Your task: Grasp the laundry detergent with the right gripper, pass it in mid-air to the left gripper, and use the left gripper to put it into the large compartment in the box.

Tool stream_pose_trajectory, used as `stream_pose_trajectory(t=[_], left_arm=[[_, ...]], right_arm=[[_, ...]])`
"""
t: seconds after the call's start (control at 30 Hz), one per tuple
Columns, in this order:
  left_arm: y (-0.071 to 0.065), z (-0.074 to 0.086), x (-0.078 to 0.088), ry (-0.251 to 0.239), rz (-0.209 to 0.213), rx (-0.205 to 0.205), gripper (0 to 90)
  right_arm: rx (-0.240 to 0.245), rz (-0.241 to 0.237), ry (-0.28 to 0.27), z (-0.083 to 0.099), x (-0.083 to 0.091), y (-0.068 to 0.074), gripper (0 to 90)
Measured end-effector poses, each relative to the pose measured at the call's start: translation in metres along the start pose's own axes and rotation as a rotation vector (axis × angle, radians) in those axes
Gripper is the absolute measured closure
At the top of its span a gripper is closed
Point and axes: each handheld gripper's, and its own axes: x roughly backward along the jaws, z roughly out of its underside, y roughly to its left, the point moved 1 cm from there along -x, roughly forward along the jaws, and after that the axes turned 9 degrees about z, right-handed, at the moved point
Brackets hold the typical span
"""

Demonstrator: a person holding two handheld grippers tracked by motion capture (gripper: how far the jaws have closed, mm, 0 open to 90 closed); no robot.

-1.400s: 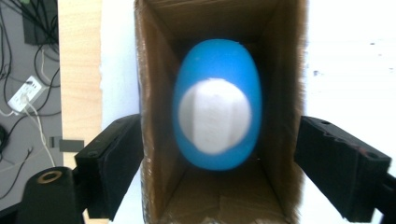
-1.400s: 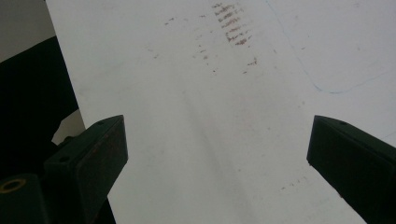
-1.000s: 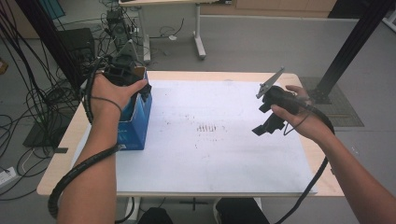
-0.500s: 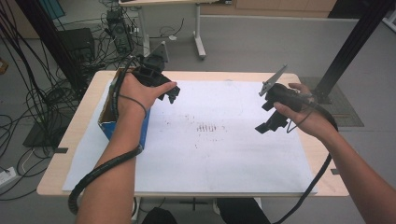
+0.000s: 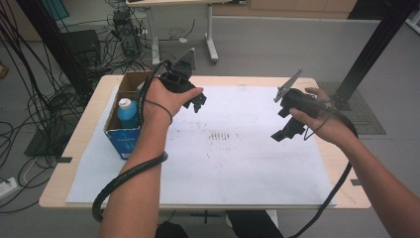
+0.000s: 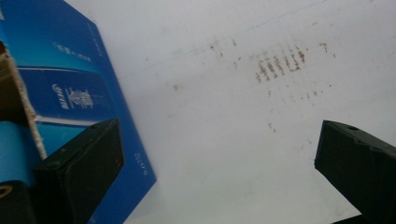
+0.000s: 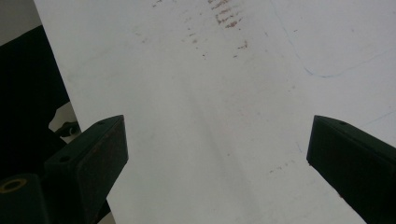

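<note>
From above, the left gripper (image 5: 194, 101) hangs over the white sheet (image 5: 223, 163) just to the right of the blue cardboard box (image 5: 124, 141), which stands on the left part of the wooden table (image 5: 74, 148). Its top flaps are open and a bottle with a pale cap (image 5: 127, 112) stands upright inside, at the near end. The left hand (image 5: 166, 96) is clear of the box rim. Its jaws have just been opening and now stand apart with nothing between them. Well apart on the right side, the right gripper (image 5: 286, 126) is held above the sheet in the right hand (image 5: 322, 119), tilted down toward the paper; a faint patch of brown marks (image 5: 223, 136) lies between the two grippers.

Along the left gripper view, the two black jaws stand wide apart over bare paper, and the box's blue side (image 6: 70, 93) with white print fills the left edge, close beside the left jaw. The brown marks (image 6: 280, 63) show farther up.

Along the right gripper view, the jaws are likewise spread wide with only white sheet (image 7: 210, 140) between them, a thin blue pen line (image 7: 327, 72) curving at upper right.
</note>
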Motion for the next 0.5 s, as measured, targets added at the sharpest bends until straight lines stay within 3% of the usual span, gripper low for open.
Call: stream_pose_trajectory(t=[0.2, 0.5], left_arm=[[-0.004, -0.003, -0.009, 0.005, -0.001, -0.008, 2.0], [-0.013, -0.009, -0.007, -0.005, -0.01, -0.032, 2.0]], right_arm=[[0.002, 0.003, -0.005, 0.002, 0.003, -0.001, 5.2], [-0.004, 0.008, -0.002, 0.003, 0.003, -0.002, 5.2]])
